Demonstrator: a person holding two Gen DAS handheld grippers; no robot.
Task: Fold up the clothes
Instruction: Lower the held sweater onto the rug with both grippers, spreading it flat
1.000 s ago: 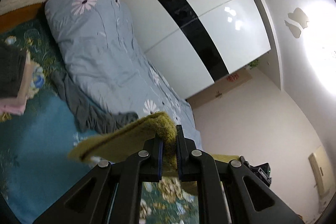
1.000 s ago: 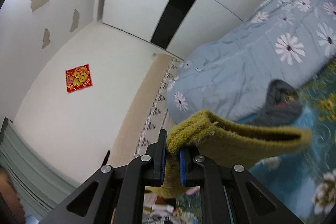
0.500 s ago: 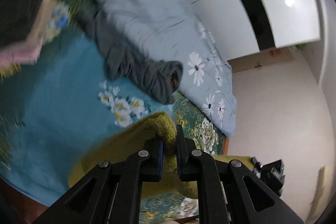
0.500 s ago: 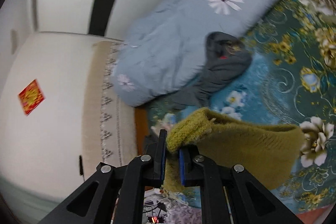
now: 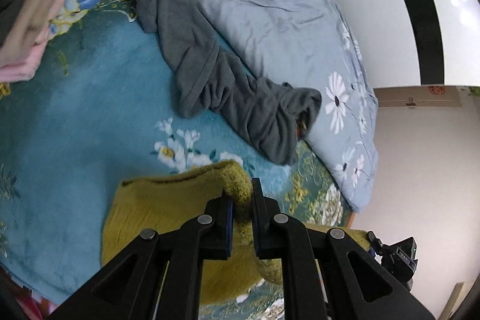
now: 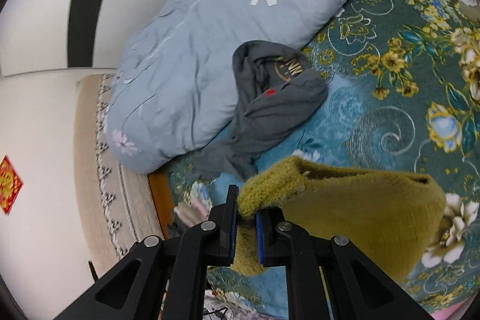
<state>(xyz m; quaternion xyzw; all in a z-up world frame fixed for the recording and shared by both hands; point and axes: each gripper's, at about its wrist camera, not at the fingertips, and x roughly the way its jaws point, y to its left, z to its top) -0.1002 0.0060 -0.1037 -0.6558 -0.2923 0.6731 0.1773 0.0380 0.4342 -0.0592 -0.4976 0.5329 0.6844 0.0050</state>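
While both grippers' fingers (image 5: 228,218) pinch the olive fleece garment (image 6: 360,209), its edge bunches between them.

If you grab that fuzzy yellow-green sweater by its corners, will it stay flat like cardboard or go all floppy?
Probably floppy: the yellow-green sweater sags and curves between the two grips. It likely won't slip, since its thick fuzzy pile bunches between the right gripper fingers and the left gripper fingers. It looks bulky, yet probably light for its size.

Fuzzy olive garment (image 5: 168,209), hanging doubled
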